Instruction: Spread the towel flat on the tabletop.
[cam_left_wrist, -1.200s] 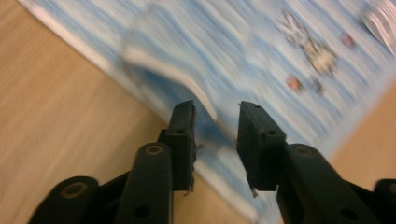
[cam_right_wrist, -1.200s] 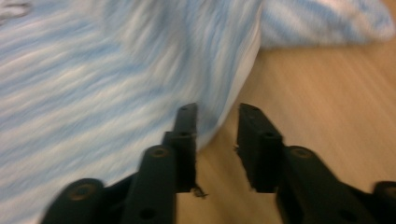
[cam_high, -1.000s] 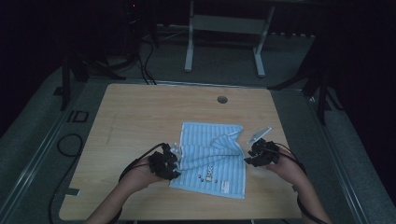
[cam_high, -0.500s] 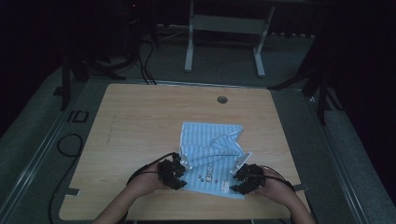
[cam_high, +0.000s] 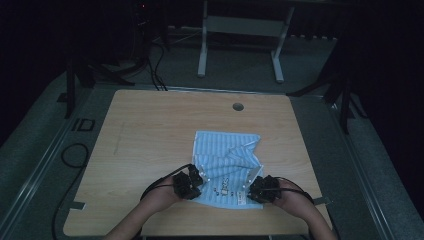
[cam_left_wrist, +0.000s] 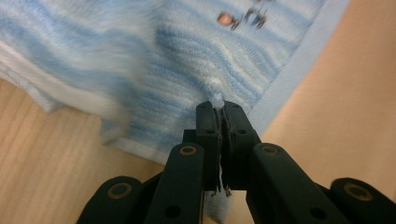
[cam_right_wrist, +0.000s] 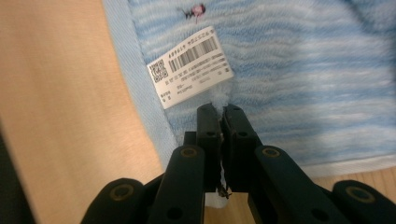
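- Nearest to me, my left gripper (cam_left_wrist: 219, 109) has just closed its jaws, and its own view shows a pinch of the blue striped towel (cam_left_wrist: 196, 60) squeezed between the pads, close to the plain blue hem; bare wood shows on both sides of the cloth there.
- My right gripper (cam_right_wrist: 219, 112) has just closed the same way, clamped on a fold of towel just below a white barcode label (cam_right_wrist: 189, 65). That label and a small pink embroidered mark (cam_right_wrist: 196, 10) read clearly here, while from above they are only specks.
- From the high view, my left gripper (cam_high: 192, 184) and right gripper (cam_high: 257, 189) sit at the two near corners of the towel (cam_high: 225, 155), both forearms coming in low from the table's near edge, hands angled inward.
- The towel lies right of centre on the wooden table (cam_high: 150, 130), its far right part rumpled into a ridge.
- Beyond it there is open tabletop up to a round cable hole (cam_high: 238, 106), and a wide bare stretch to the left.
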